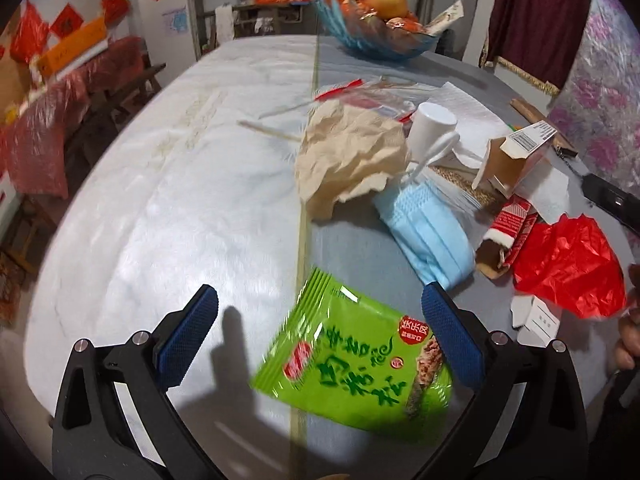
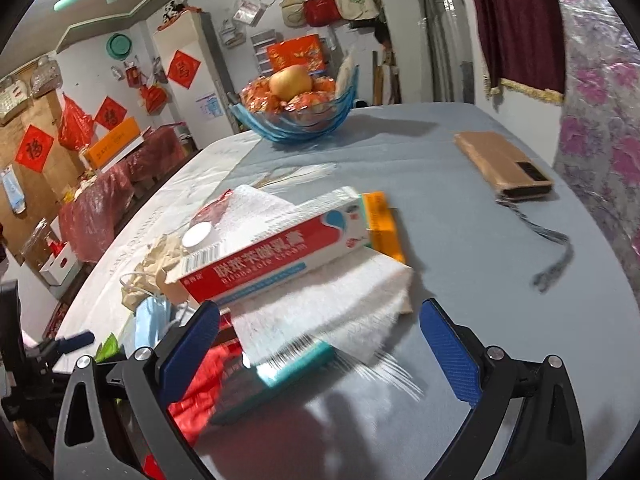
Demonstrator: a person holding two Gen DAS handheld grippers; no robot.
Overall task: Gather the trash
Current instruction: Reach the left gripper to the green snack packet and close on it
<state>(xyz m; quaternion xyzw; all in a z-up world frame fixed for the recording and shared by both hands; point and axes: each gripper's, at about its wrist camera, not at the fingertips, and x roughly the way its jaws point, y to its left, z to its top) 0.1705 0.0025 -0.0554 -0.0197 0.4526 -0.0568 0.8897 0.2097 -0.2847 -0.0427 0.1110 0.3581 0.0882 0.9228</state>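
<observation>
The left tongs [image 1: 318, 330] hang wide over the green snack packet [image 1: 352, 364], framing it for a pinch. Beyond the packet, the blue mask [image 1: 428, 236] waits; the right tongs [image 2: 320, 344] gape wide, holding nothing, above the cream box [image 2: 276, 250].

**Trash scattered on the table, placed around the blue face mask**

The blue face mask [image 1: 426, 226] lies flat, a little folded, in the middle of the pile. Just left of it, touching, sits a crumpled beige paper [image 1: 348, 158]. In front of the mask lies a green snack packet [image 1: 352, 360], flat and tilted. Right of the mask are a torn red-white carton [image 1: 510, 232] and a crumpled red plastic bag [image 1: 572, 264]. Behind the mask a white cup [image 1: 432, 128] stands upside down beside an open cream box [image 1: 516, 158].
</observation>
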